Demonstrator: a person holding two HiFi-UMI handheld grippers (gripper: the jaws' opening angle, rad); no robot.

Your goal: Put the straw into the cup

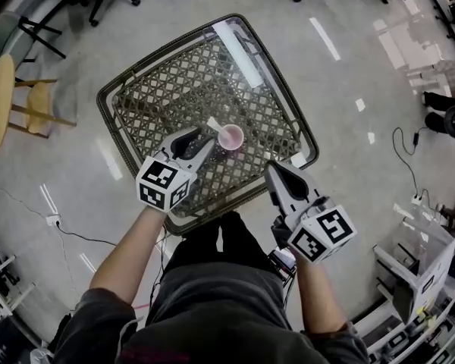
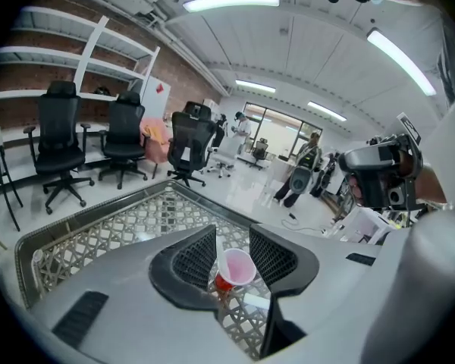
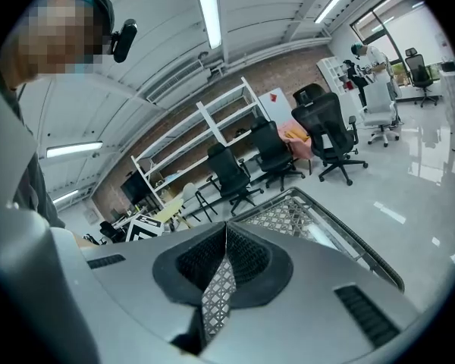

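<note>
A square table [image 1: 155, 101] with a woven lattice top under glass stands on a glossy floor, with black office chairs [image 2: 59, 139] beyond it. The left gripper [image 1: 205, 142] is spread wide, a small pink cup [image 1: 230, 136] standing on the table between its ribbed pads. Only its own view shows a white straw [image 2: 221, 262] leaning inside the cup. The right gripper [image 1: 274, 171] hangs off the table's edge, pinched together on nothing.

No text, number or brand is legible anywhere. The left gripper [image 1: 205, 137] and right gripper [image 1: 273, 170] bear only square coded markers.
</note>
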